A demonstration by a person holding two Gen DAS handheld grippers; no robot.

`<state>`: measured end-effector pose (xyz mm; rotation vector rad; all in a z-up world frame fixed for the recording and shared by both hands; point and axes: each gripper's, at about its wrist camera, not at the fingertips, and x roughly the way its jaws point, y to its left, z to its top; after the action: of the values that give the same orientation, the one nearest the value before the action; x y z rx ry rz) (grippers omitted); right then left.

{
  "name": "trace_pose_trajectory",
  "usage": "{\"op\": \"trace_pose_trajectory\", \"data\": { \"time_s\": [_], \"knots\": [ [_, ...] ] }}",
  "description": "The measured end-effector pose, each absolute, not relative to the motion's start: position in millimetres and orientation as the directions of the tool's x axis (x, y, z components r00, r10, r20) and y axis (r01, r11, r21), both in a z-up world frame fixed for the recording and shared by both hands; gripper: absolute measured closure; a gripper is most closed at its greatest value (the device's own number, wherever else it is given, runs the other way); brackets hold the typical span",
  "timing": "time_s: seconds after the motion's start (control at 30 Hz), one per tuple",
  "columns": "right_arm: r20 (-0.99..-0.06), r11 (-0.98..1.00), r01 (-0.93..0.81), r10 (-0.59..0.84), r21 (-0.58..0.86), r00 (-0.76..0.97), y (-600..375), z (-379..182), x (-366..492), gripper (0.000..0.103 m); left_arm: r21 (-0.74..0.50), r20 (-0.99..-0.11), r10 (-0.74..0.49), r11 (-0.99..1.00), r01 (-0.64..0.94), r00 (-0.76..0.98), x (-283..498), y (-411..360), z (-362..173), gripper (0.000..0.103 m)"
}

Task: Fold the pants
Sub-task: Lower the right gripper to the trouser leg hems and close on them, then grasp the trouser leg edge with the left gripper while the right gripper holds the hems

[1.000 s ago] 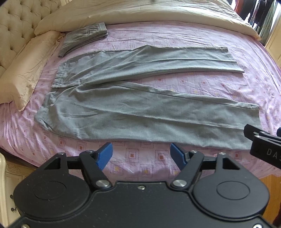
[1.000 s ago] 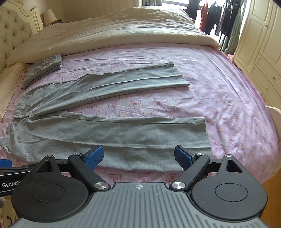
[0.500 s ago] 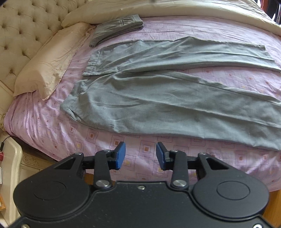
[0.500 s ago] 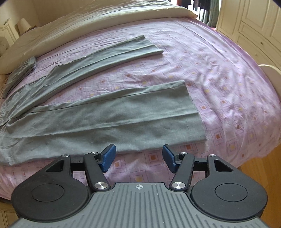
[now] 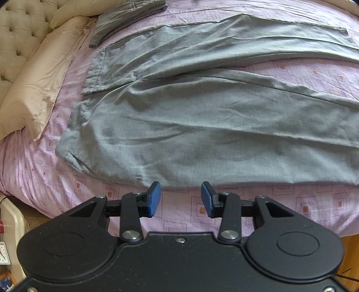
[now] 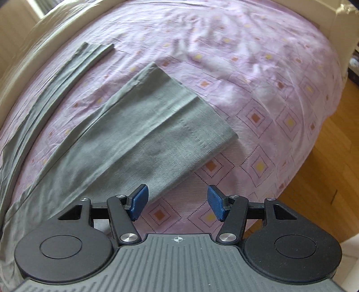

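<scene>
A bed with a pink patterned sheet point(image 5: 40, 179) fills both views. The grey pants point(image 5: 202, 125) lie spread flat across it, legs apart, waistband toward a beige pillow point(image 5: 38, 89). The left gripper point(image 5: 180, 198) hovers just off their near edge, jaws parted and empty. The right gripper point(image 6: 177, 203) sits released at the near leg's hem point(image 6: 197, 125). A folded grey garment point(image 5: 125, 18) rests by the tufted headboard point(image 5: 20, 31), clear of the pants
</scene>
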<state>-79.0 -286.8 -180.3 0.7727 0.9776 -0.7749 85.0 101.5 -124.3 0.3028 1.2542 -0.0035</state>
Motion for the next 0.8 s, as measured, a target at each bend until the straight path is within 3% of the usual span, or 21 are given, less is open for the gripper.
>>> {"op": "trace_pose_trajectory", "data": {
  "time_s": [0.1, 0.17, 0.2, 0.23, 0.8],
  "knots": [
    [-0.919, 0.419, 0.878, -0.204, 0.23, 0.338, -295.6, -191.5, -71.0, 0.047, 0.219, -0.939, 0.158, 0.959, 0.177, 0.307, 104.4, 110.3, -129.8, 0.052],
    [-0.918, 0.373, 0.888, -0.182, 0.268, 0.353, -300.5, -194.9, -63.2, 0.073, 0.228, -0.939, 0.166, 0.957, 0.181, 0.303, 116.0, 116.8, -133.5, 0.052],
    [-0.918, 0.358, 0.891, -0.172, 0.279, 0.357, -302.4, -194.8, -58.8, 0.081, 0.229, -0.939, 0.167, 0.957, 0.181, 0.301, 120.5, 120.5, -135.0, 0.052],
    [-0.925, 0.351, 0.899, -0.173, 0.264, 0.339, -303.5, -192.3, -51.2, 0.097, 0.231, -0.939, 0.171, 0.956, 0.18, 0.298, 125.0, 124.5, -136.8, 0.052],
    [-0.88, 0.538, 0.818, -0.266, 0.203, 0.393, -271.6, -104.2, 39.0, 0.099, 0.119, -0.966, 0.118, 0.993, -0.008, 0.231, 127.9, 205.8, -164.8, 0.05]
  ]
}}
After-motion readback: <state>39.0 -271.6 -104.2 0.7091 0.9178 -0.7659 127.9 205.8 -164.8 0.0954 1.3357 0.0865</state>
